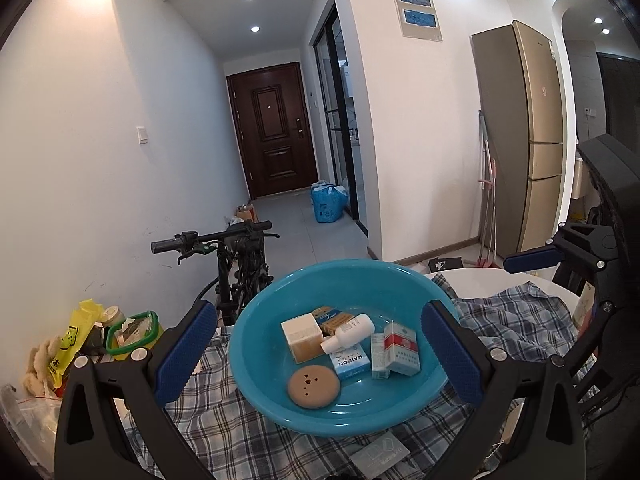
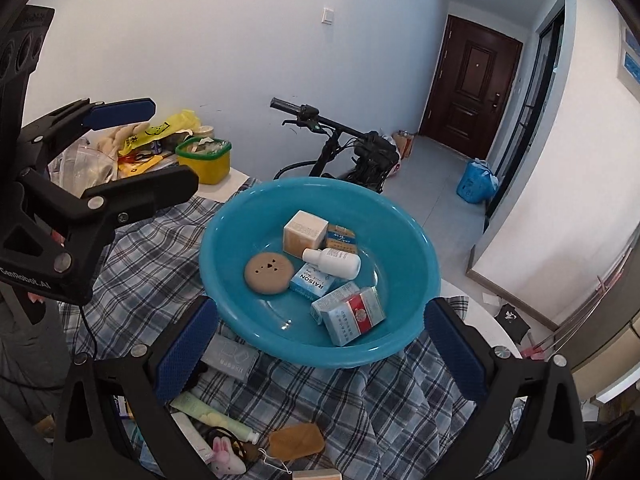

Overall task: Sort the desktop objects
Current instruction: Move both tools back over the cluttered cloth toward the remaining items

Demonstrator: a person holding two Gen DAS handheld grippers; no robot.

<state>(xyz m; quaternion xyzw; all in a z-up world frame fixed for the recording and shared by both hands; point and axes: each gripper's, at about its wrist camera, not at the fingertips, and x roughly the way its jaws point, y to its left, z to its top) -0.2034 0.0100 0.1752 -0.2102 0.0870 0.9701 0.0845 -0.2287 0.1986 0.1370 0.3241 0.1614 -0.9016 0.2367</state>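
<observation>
We hold both claws, left claw (image 1: 320, 348) and right claw (image 2: 320, 348), spread wide and empty over the blue basin (image 2: 224, 240) of small boxes (image 2: 352, 314) on the plaid-covered table (image 2: 472, 304)

Glossy plastic basin (image 2: 224, 240), checked cloth (image 2: 360, 400)

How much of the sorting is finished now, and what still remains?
Done: the blue basin holds six items, among them the white bottle and the round tan disc. In hand: nothing; left gripper and right gripper are open. Left: the green tube, brown pouch and bunny charm on the plaid cloth.
</observation>
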